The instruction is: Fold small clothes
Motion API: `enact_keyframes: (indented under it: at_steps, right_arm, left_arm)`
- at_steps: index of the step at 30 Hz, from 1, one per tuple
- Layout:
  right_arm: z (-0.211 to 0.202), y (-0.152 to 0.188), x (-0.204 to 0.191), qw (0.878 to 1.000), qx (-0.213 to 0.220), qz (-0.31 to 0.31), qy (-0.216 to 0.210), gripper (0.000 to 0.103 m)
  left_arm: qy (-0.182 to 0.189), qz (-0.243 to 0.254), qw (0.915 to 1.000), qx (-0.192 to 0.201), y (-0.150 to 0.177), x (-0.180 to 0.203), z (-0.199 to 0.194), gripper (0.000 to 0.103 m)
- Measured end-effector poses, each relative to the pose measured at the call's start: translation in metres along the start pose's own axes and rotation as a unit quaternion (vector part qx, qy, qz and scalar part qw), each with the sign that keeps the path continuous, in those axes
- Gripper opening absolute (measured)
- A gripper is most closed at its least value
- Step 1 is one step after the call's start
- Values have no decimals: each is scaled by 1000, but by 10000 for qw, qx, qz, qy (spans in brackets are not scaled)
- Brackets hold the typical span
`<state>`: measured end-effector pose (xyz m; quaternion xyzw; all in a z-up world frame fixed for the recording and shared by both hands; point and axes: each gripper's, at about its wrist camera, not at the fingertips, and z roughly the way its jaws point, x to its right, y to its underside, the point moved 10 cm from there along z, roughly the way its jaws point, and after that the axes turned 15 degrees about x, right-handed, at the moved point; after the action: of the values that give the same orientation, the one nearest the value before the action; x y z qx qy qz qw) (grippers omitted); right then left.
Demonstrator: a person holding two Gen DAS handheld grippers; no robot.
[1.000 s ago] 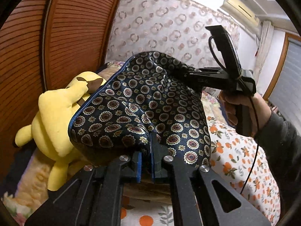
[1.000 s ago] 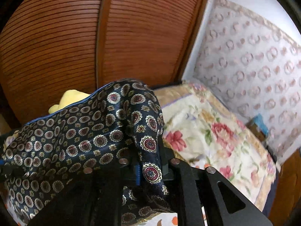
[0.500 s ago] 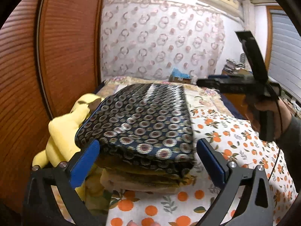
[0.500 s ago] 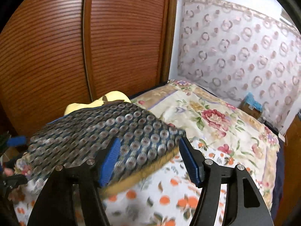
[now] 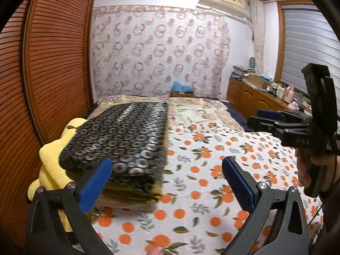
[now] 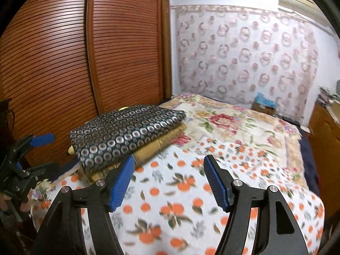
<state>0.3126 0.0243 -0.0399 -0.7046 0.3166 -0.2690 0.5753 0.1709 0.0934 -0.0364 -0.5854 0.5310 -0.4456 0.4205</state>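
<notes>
No legible text anywhere.

Your left gripper (image 5: 167, 182) and right gripper (image 6: 169, 181) are black with blue ribbed pads (image 5: 95, 183). The folded cloth (image 5: 125, 136) you see is navy, covered in small silver and maroon medallions, and lies on gold and cream folds (image 6: 157, 146). The sheet (image 5: 212, 170) is white with oranges and green leaves; the quilt (image 6: 225, 121) is cream with pink roses. A yellow plush (image 5: 51, 159) shows beside reddish-brown slatted doors (image 6: 63, 63). The curtain (image 5: 161, 48) is white with pink rings.
</notes>
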Motion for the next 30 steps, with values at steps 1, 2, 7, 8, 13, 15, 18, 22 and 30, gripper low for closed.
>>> enact_keyframes:
  at_steps: [1, 2, 7, 8, 13, 15, 18, 22, 30]
  right_arm:
    - [-7, 2, 1, 10000, 7, 14, 75, 71]
    - [-19, 2, 2, 9999, 22, 25, 128, 71]
    - [-58, 8, 0, 9989, 96, 59, 454, 72]
    - [-72, 8, -4, 9987, 125, 72, 480, 72]
    - [-110, 7, -8, 9964, 274, 202, 770, 75]
    - [-127, 9, -6, 9947, 356, 244, 938, 79]
    - [-148, 7, -7, 9918, 417, 284, 1171, 84]
    - [-177, 0, -12, 9881, 583, 303, 1392, 85]
    - [-214, -3, -29, 9810, 836, 375, 1709, 85]
  left_arm:
    - [42, 9, 10000, -20, 1, 6, 0, 103]
    - [101, 24, 9999, -24, 1, 13, 0, 103]
    - [279, 92, 9996, -12, 1, 43, -4, 103]
    - [312, 95, 9995, -22, 2, 49, -5, 103]
    - [400, 203, 9990, 18, -2, 72, -12, 103]
    - [431, 243, 9988, 61, -7, 81, -16, 103]
    - [430, 282, 9986, 151, -16, 91, -24, 103]
    - [412, 334, 9982, 275, -31, 102, -32, 103]
    - [265, 367, 9982, 394, -47, 109, -44, 103]
